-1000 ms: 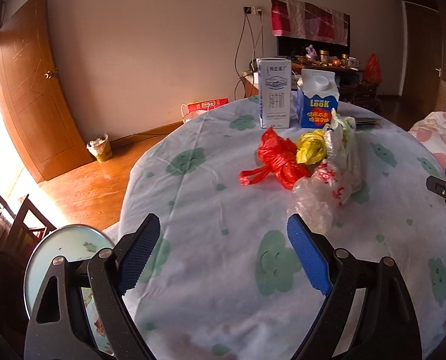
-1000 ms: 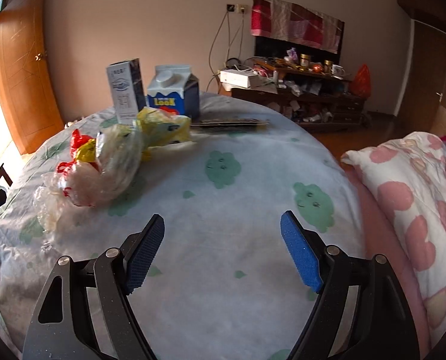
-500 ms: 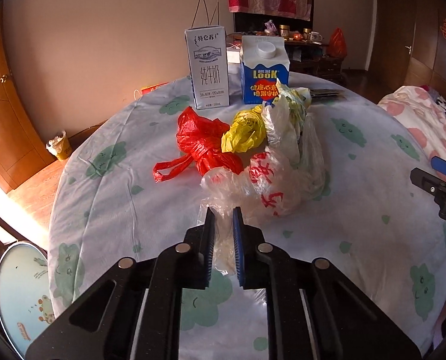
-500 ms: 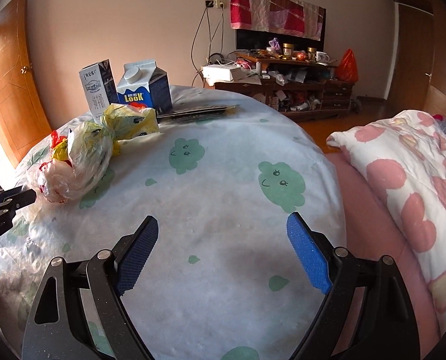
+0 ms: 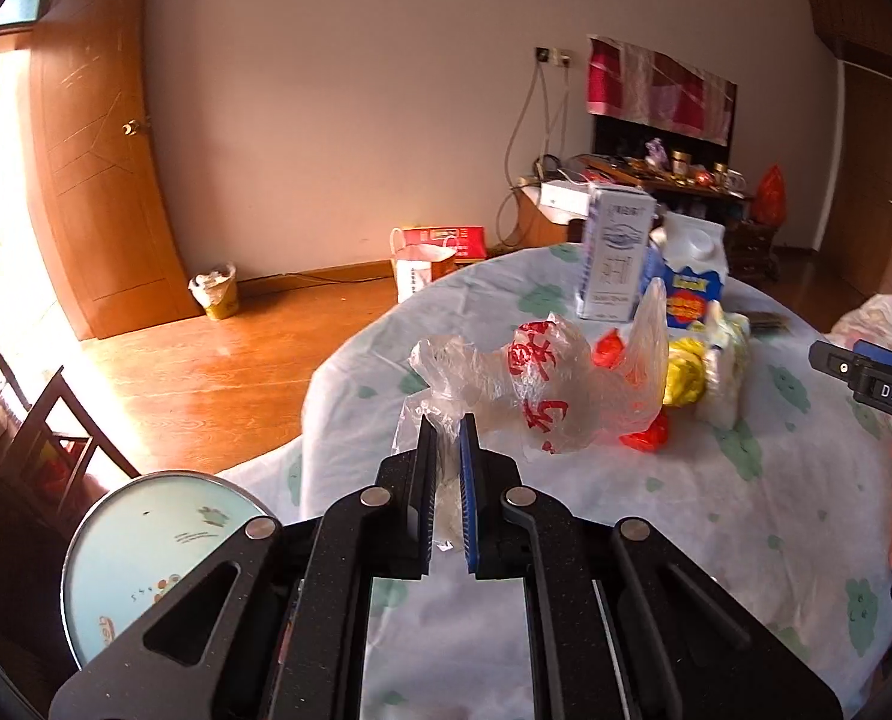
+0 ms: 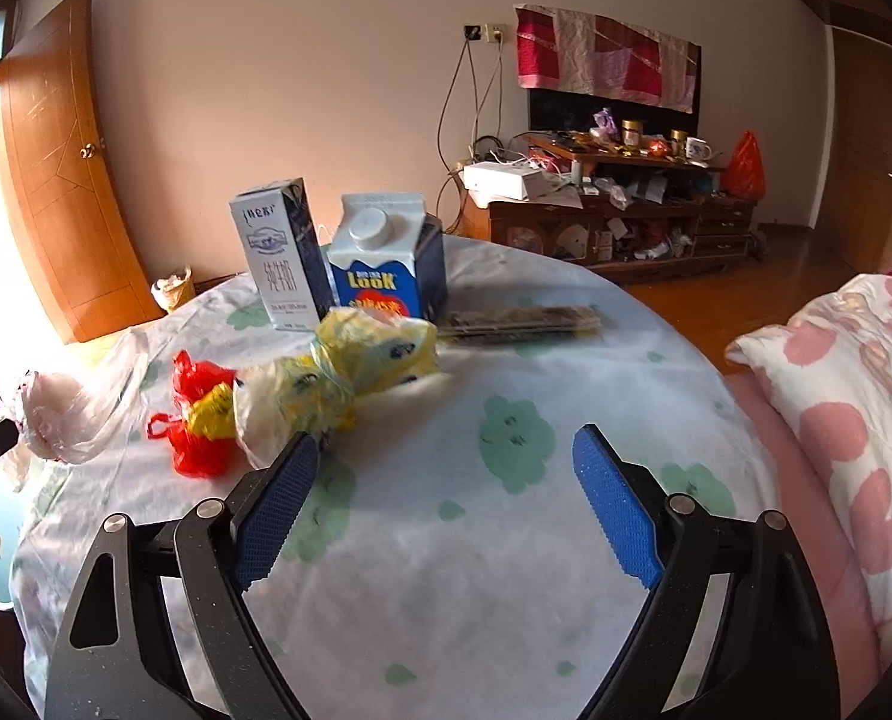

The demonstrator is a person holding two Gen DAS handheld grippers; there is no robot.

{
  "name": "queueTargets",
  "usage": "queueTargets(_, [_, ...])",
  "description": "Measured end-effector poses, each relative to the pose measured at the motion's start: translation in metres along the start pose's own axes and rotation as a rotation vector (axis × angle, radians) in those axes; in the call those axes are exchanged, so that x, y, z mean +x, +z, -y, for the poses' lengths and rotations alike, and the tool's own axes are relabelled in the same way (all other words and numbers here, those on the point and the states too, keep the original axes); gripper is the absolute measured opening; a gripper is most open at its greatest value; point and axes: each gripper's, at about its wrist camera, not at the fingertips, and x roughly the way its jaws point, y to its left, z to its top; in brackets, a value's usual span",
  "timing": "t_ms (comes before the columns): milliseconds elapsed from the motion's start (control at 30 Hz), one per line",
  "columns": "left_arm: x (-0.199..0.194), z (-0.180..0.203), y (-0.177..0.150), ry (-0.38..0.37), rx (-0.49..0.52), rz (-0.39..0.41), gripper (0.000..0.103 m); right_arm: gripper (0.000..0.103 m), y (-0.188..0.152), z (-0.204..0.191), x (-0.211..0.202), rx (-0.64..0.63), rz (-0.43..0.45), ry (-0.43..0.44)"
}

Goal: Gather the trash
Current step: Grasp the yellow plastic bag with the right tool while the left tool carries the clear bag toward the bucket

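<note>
Now the left gripper point(image 5: 446, 450), spread a second ago, pinches the clear crinkled plastic bag with red print point(image 5: 524, 384), stretched toward frame upper right; the right gripper point(image 6: 446, 486) stays spread.

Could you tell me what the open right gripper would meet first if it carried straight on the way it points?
Probably the bare, cloud-patterned white tablecloth ahead of the right gripper; the knotted yellow-and-white plastic bag lies left of that line, though depth is uncertain.

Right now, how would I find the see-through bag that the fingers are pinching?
Look at the round table with the green-patterned cloth. At its near left edge, ahead of two milk cartons, lies a heap of bags. The clear crinkly plastic bag with red characters is the only transparent one, lifted by the left gripper.
</note>
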Motion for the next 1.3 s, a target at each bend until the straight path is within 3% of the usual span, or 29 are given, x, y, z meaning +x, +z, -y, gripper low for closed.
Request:
queueTargets(133, [0.013, -0.026, 0.003, 0.051, -0.042, -0.003, 0.007, 0.083, 0.018, -0.019, 0.028, -0.017, -0.005, -0.032])
queueTargets(300, [0.022, -0.038, -0.004, 0.046, -0.060, -0.028, 0.007, 0.068, 0.027, -0.028, 0.069, -0.008, -0.119, 0.004])
queueTargets(367, [0.022, -0.041, -0.009, 0.038, -0.070, -0.037, 0.007, 0.052, 0.022, -0.024, 0.080, 0.029, -0.178, 0.059])
queueTargets(433, [0.020, -0.043, -0.013, 0.029, -0.074, -0.040, 0.007, 0.030, 0.021, -0.023, 0.081, 0.039, -0.189, 0.084])
queueTargets(500, [0.017, -0.045, -0.017, 0.023, -0.078, -0.044, 0.007, 0.021, 0.021, -0.024, 0.077, 0.043, -0.186, 0.111])
queueTargets(633, [0.004, -0.045, -0.021, 0.026, -0.076, -0.034, 0.007, 0.020, 0.020, -0.028, 0.055, 0.038, -0.146, 0.129])
queueTargets(800, [-0.019, -0.051, -0.029, 0.094, -0.075, -0.003, 0.007, 0.020, 0.019, -0.047, 0.017, -0.004, -0.068, 0.131])
queueTargets(1067, [-0.044, -0.070, -0.046, 0.153, -0.104, -0.002, 0.007, 0.020, 0.004, -0.085, -0.024, -0.108, 0.020, 0.239])
queueTargets(1300, [-0.058, -0.091, -0.055, 0.197, -0.125, -0.002, 0.007, 0.020, 0.002, -0.141, -0.030, -0.186, 0.047, 0.329])
